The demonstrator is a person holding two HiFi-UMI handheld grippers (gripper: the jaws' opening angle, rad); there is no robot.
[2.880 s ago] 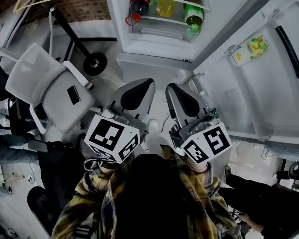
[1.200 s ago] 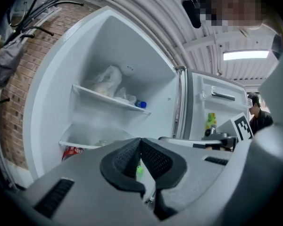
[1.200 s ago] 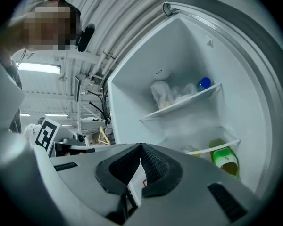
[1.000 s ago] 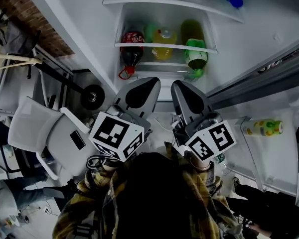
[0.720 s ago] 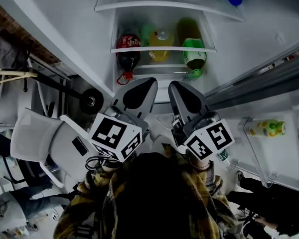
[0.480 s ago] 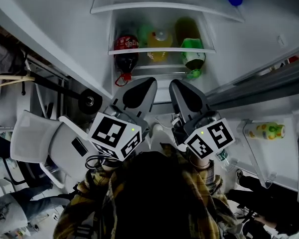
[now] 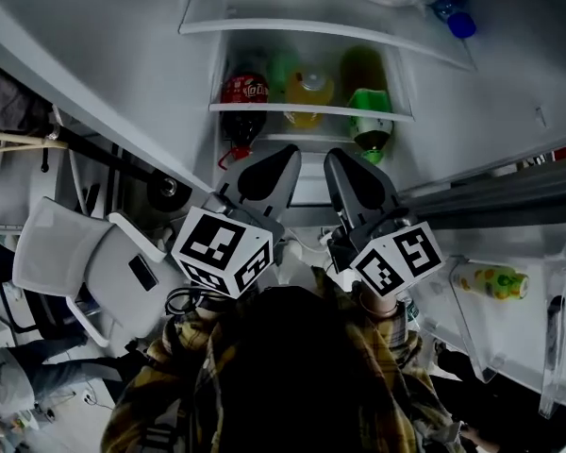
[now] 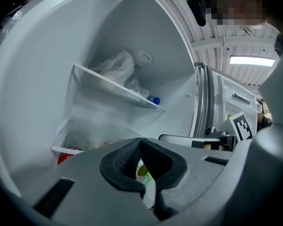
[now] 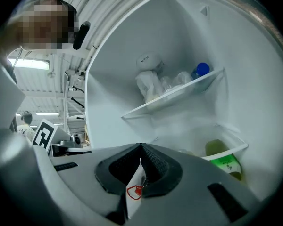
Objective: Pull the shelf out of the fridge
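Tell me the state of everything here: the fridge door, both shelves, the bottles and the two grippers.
Fridge door: open.
Lower shelf: seated inside, not pulled out.
Upper shelf: seated inside, holding a bag and a blue-capped bottle.
Cola bottle, yellow bottle, green bottle: standing on the lower shelf.
Left gripper: jaws shut, empty.
Right gripper: jaws shut, empty.

The left gripper (image 7: 285, 157) and right gripper (image 7: 336, 160) are grey shells with black oval insets, each bearing a white cube (image 7: 222, 251) of black square markers. The sleeves (image 7: 165, 376) are yellow-and-dark plaid
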